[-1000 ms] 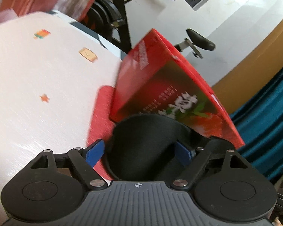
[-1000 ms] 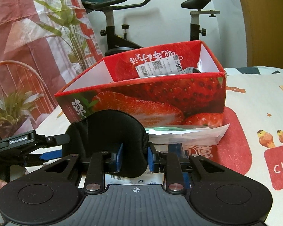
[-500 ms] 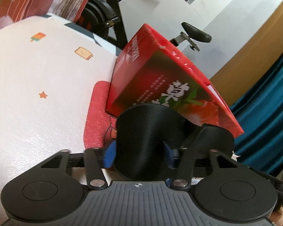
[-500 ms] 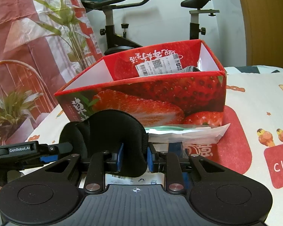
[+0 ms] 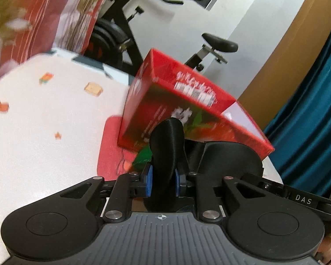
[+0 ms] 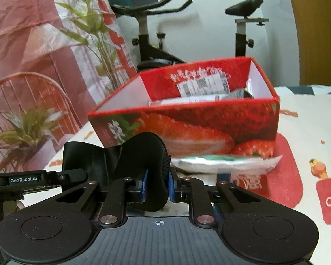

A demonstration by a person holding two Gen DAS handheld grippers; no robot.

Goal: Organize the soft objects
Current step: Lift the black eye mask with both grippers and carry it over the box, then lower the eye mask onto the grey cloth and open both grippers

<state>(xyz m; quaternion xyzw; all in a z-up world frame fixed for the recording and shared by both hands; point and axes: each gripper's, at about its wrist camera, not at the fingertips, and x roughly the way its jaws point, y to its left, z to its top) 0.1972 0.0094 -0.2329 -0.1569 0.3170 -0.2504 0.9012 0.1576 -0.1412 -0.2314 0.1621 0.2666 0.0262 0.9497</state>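
- White tablecloth (image 5: 44, 121) printed with small cartoon pictures and big red patches covers the table; behind it stand a black exercise bike (image 6: 147, 35) and a red-and-white plant-print curtain (image 6: 33, 33).
- On my left gripper (image 5: 162, 180) the blue pads have just been closing and now pinch one end of the soft black padded eye mask (image 5: 166, 145); that end stands up as a folded lobe between the fingers, lifted off the cloth.
- On my right gripper (image 6: 156, 184) the jaws have also eased closer and clamp the other lobe of the same mask (image 6: 143, 154), which bulges up above the pads.
- From the right wrist camera I see the left gripper's black finger marked "GenRobot.AI" at the left edge, with the mask's strap stretched between the two tools.
- Just beyond the mask stands the open red cardboard box with the strawberry print (image 6: 209, 123), resting on a red patch of the cloth. Inside it I make out a white label on the far wall and some pale packets; what they are I cannot tell.
- A flat white and green plastic pouch (image 6: 222, 162) lies against the near foot of the box, just beside my right gripper.
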